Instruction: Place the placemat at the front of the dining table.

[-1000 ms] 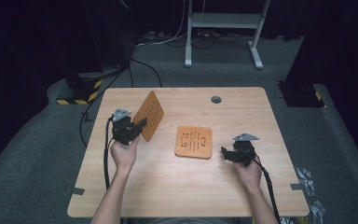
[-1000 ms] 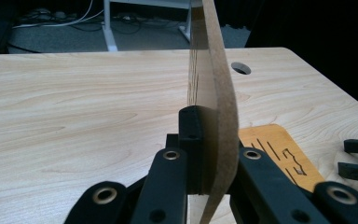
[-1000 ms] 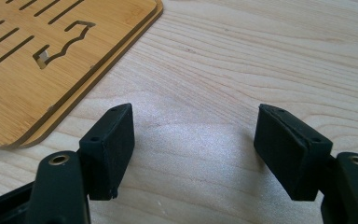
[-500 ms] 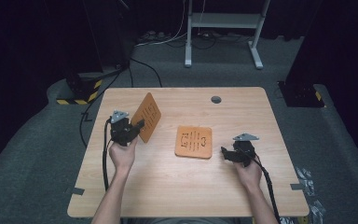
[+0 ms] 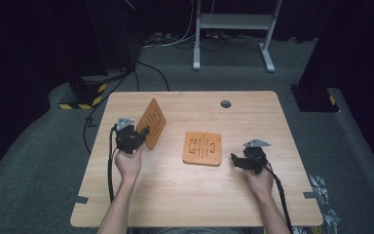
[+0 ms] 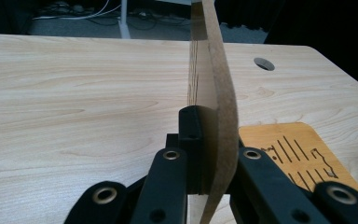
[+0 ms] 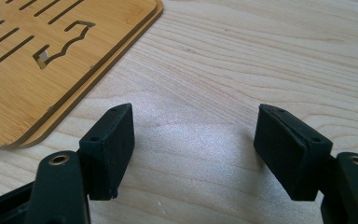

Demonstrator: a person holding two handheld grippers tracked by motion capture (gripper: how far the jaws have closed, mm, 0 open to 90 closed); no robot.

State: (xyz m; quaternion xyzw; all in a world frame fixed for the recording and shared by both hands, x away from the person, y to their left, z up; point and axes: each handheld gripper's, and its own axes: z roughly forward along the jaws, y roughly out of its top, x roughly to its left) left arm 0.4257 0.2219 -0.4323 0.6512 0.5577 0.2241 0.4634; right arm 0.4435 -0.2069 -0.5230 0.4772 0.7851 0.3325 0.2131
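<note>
Little has moved: my left gripper (image 5: 137, 136) still pinches the raised board (image 5: 153, 124); right gripper (image 7: 193, 151) idles, fingers spread. I'd lower it squarely onto the flat board (image 5: 202, 148).

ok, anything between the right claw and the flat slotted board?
No. High view shows bare table between the right claw and the flat slotted board.

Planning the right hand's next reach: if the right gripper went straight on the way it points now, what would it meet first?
Probably the flat slotted board lying on the table: the right gripper, jaws open, points toward its near edge across bare wood. Depth is unclear, so it might graze past the corner.
</note>
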